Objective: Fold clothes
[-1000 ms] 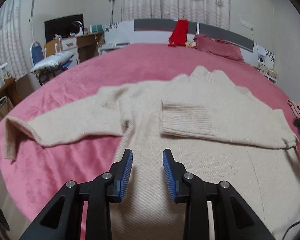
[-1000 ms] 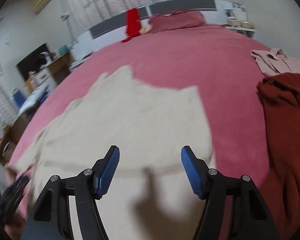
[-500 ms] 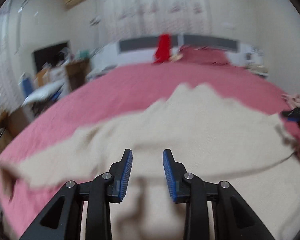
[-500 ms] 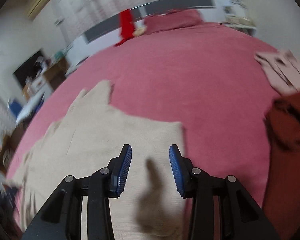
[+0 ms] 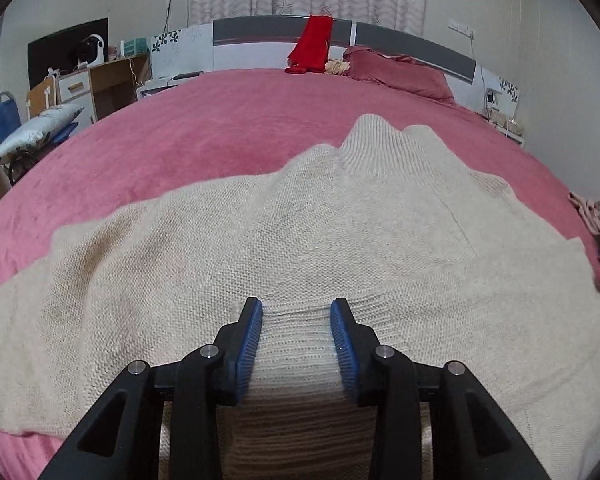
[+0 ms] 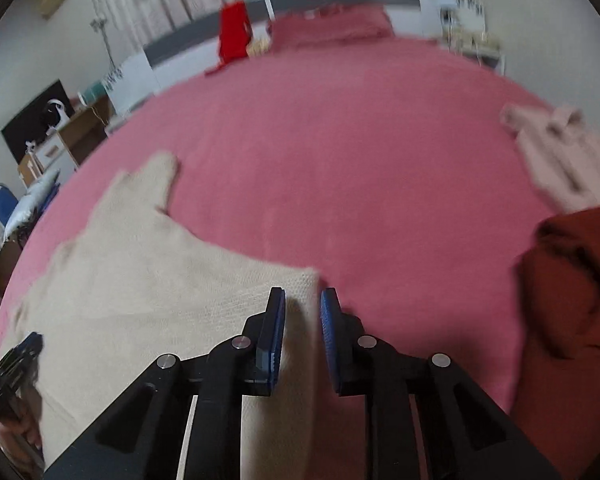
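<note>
Sweater (image 5: 300, 248) in cream knit lies spread on the pink bed (image 5: 204, 128), collar pointing away from both grippers toward the headboard (image 5: 412, 42). Its ribbed band (image 5: 296, 344) sits between the blue pads of the left gripper (image 5: 297, 330), which straddle it with fabric filling the gap; the pads look pressed to the knit, so I judge this a pinch on the band, though how firm the bite is I cannot tell. Right gripper (image 6: 302, 326) has its pads drawn near together over the sweater's right-hand edge (image 6: 306, 300), with a strip of knit between them; this view is blurred, so whether they truly clamp it is unclear

Judged from this, the step in hand is taking up the near end to fold it toward the collar. To do it well, both grippers should bite the same layer at matching height, lift just enough to clear the bed, and carry the end forward evenly so the fold line stays straight and one side does not drag. Loose knit stretches, so a slow, level pull is wise

To the right of the right gripper lie a dark red garment (image 6: 572, 280) and, beyond it, a pale pink one (image 6: 556, 160), well apart from the sweater

No basket, box or other container for clothes shows in either view
</note>
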